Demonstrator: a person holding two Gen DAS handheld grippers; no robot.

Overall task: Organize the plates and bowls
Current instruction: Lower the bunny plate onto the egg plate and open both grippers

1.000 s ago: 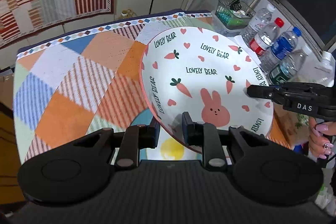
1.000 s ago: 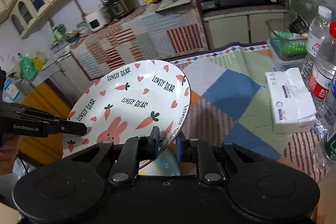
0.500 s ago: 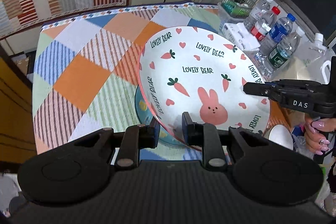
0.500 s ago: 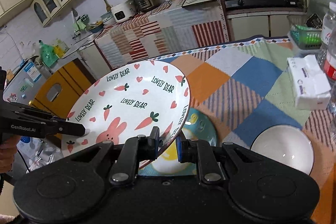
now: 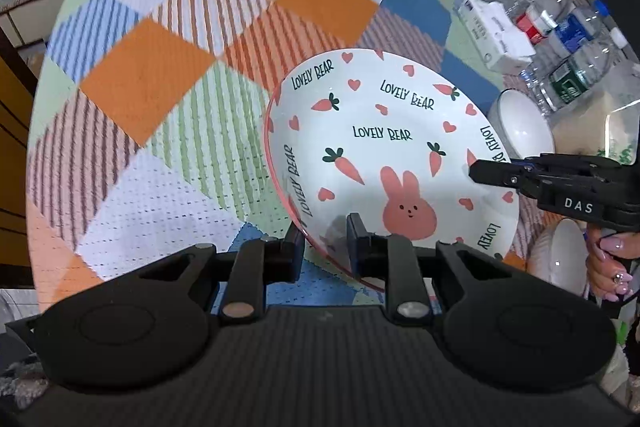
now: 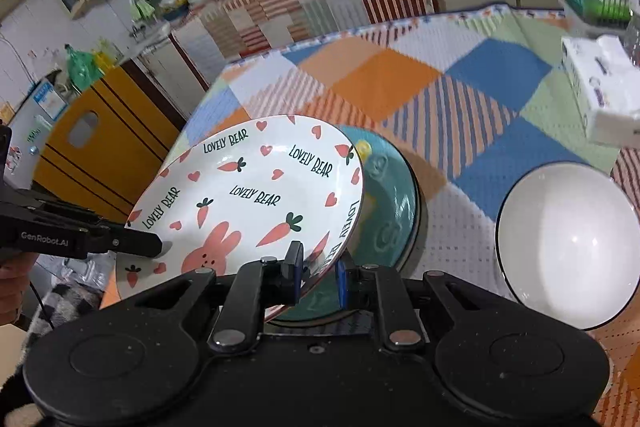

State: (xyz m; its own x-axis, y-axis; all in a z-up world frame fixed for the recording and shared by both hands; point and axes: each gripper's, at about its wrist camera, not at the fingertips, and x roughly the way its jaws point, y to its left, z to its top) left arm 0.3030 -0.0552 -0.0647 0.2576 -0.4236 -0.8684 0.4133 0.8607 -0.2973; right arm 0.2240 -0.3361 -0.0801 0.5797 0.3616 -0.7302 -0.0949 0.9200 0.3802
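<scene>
The rabbit-and-carrot plate (image 6: 256, 199) hangs tilted in the air above the desk (image 5: 160, 107), carried between both grippers. The left gripper (image 5: 326, 247) is clamped on the plate's near-left rim, one finger under and one over. The right gripper (image 6: 316, 267) is clamped on the opposite rim in the same way.

In the right wrist view the plate sits directly over a teal plate (image 6: 392, 211) that lies flat on the checked cloth, its lower edge close to the teal one, though I cannot tell if they touch. A white bowl (image 6: 568, 243) rests on the cloth to the right of the teal plate, near it but apart. The left wrist view shows a second white bowl (image 5: 556, 255) closer to the desk's edge, partly hidden by the right gripper.

By my reading, the stacking is only starting: the patterned plate is not yet set down on the teal one, and both bowls are unstacked. A tissue box (image 6: 600, 95) and water bottles (image 5: 568, 39) stand off to the side.
</scene>
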